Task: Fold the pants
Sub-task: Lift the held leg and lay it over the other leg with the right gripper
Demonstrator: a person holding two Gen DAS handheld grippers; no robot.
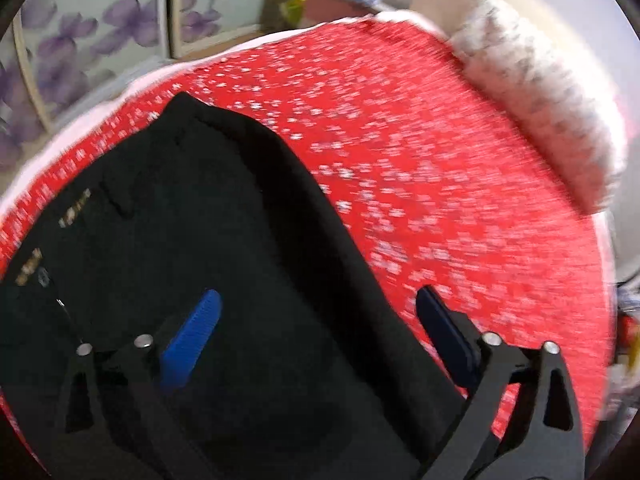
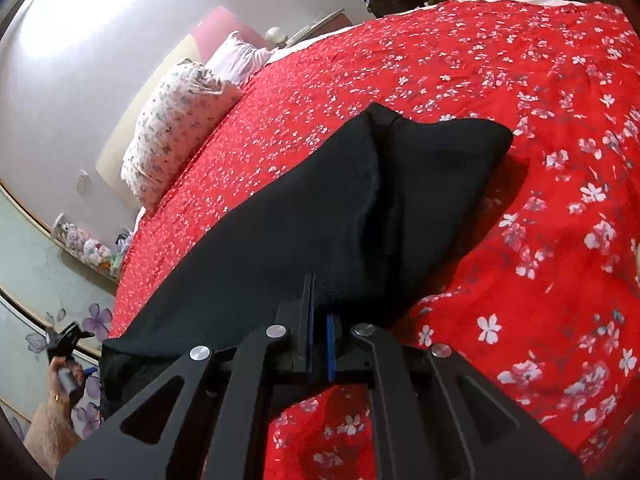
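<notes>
Black pants [image 1: 224, 216] lie spread on a red bedspread with white flowers [image 1: 440, 160]. My left gripper [image 1: 316, 316] hovers over them, open wide. One blue pad [image 1: 196, 332] is above the cloth and the other above the pants' right edge; neither presses on it. The left wrist view is blurred. In the right wrist view the pants [image 2: 320, 208] stretch from the lower left up to a folded end. My right gripper [image 2: 318, 320] is shut on their near edge, with cloth pinched between the fingers.
A flowered pillow [image 2: 180, 120] and a pale one [image 2: 240, 56] lie at the head of the bed [image 2: 520, 120]. Wardrobe doors with purple flowers [image 1: 100, 40] stand beyond the bed's edge. A person's hand [image 2: 60, 396] shows at the lower left.
</notes>
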